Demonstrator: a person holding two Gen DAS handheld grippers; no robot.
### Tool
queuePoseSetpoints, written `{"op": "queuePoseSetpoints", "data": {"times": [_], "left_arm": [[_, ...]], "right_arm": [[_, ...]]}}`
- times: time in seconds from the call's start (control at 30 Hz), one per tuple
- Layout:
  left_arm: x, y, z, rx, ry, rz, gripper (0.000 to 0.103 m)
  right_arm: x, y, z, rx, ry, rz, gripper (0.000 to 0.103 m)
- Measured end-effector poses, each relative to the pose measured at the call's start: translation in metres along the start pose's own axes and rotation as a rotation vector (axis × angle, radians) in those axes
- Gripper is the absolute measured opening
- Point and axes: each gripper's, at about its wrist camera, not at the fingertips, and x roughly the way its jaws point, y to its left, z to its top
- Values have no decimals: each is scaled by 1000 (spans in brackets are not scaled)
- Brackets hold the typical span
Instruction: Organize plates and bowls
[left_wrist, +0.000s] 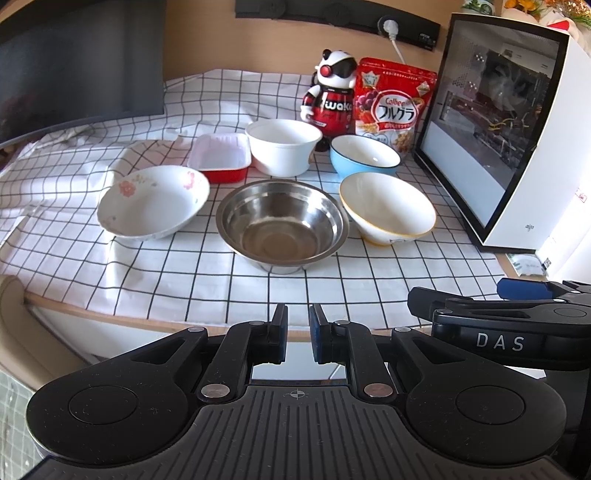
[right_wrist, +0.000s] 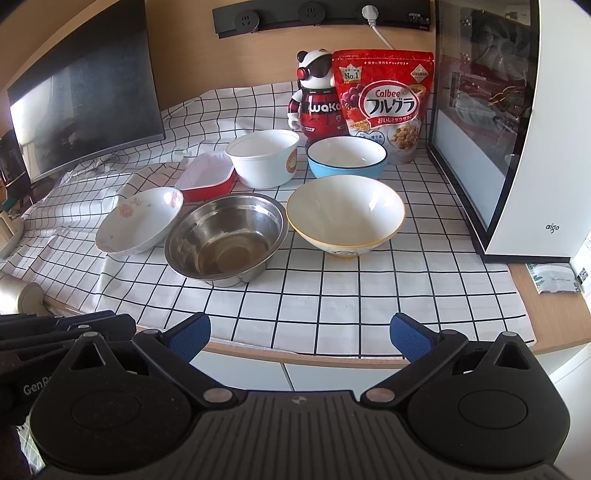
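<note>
Several dishes sit on a checked cloth (left_wrist: 184, 288). A steel bowl (left_wrist: 282, 225) (right_wrist: 225, 240) is in the middle. A floral dish (left_wrist: 153, 201) (right_wrist: 138, 219) lies left of it, a yellow-rimmed white bowl (left_wrist: 388, 208) (right_wrist: 345, 214) right of it. Behind stand a red rectangular dish (left_wrist: 219, 158) (right_wrist: 207, 177), a white tub (left_wrist: 282, 147) (right_wrist: 264, 157) and a blue bowl (left_wrist: 364, 157) (right_wrist: 347, 157). My left gripper (left_wrist: 297, 334) is nearly shut and empty, short of the table edge. My right gripper (right_wrist: 299, 334) is open and empty, also at the front edge.
A robot figure (left_wrist: 330, 96) (right_wrist: 314, 96) and a red cereal bag (left_wrist: 393, 103) (right_wrist: 384, 99) stand at the back. A white glass-sided case (left_wrist: 509, 133) (right_wrist: 517, 129) walls the right side. A dark monitor (left_wrist: 74, 66) (right_wrist: 85, 96) stands at the left.
</note>
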Motion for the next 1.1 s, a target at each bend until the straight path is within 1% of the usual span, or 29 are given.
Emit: {"op": "queuePoseSetpoints", "data": {"times": [0.8,1.1], "left_arm": [[0,-1,-1,-9,0,2,16],[2,4,0,-15,4,1,16]], "right_arm": [[1,-2,-1,5,2,0,103],[1,-3,0,7,7,4,103]]}}
